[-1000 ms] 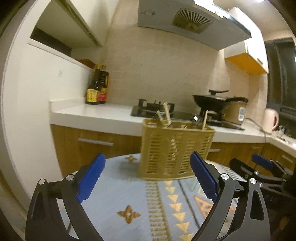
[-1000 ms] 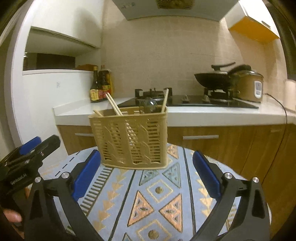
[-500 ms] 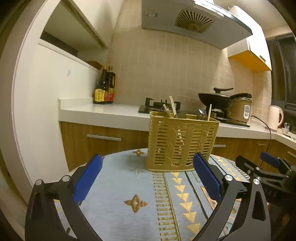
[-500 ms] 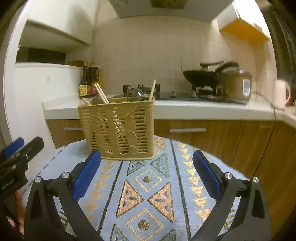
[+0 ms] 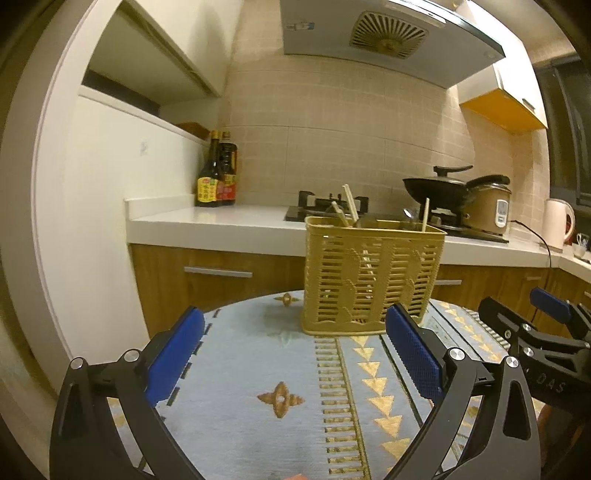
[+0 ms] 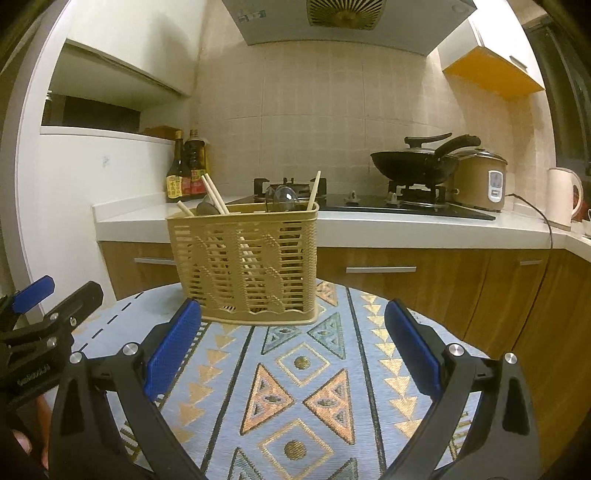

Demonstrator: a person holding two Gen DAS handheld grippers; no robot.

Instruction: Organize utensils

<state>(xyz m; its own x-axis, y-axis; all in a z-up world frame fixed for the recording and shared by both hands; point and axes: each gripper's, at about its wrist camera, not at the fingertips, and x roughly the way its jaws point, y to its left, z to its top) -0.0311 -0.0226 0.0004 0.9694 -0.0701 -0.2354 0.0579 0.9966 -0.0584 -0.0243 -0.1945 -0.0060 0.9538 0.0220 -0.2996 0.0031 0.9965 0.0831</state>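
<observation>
Tan slatted utensil basket (image 6: 243, 264), chopsticks (image 6: 216, 195) inside

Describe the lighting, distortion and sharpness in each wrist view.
Left wrist: warm, dim indoor light, strong fisheye bending of the counter edge, dark corner vignette, utensil basket sharp. Right wrist: same warm cast, curved range hood, basket and tablecloth crisp.
</observation>
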